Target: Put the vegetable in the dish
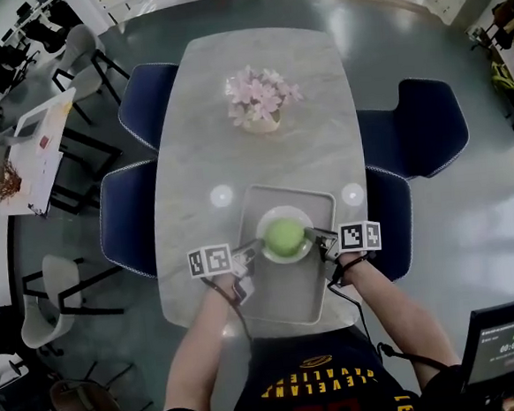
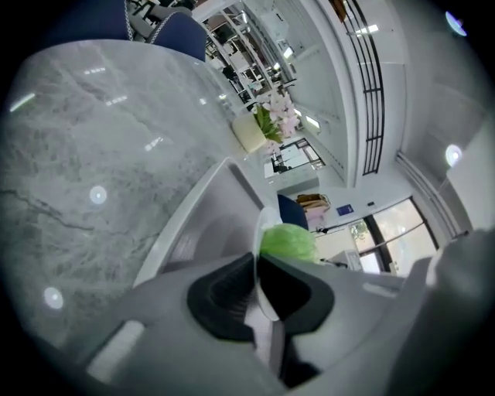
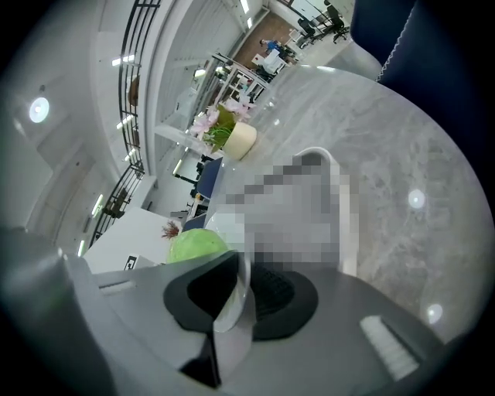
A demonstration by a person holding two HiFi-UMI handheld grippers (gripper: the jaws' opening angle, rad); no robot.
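A round green vegetable (image 1: 284, 235) sits in a white dish (image 1: 288, 260) over the far half of a grey tray (image 1: 282, 303). My left gripper (image 1: 254, 252) is shut on the dish's left rim, and my right gripper (image 1: 318, 236) is shut on its right rim. In the left gripper view the thin white dish rim (image 2: 260, 298) runs between the pads of the left gripper (image 2: 257, 282), with the vegetable (image 2: 288, 241) just beyond. The right gripper (image 3: 236, 290) pinches the dish rim (image 3: 229, 305) likewise, the vegetable (image 3: 193, 246) behind it.
A pot of pink flowers (image 1: 260, 102) stands at the far middle of the marble table (image 1: 200, 151). Blue chairs (image 1: 125, 219) flank the table on both sides (image 1: 428, 129). A monitor (image 1: 507, 344) is at my lower right.
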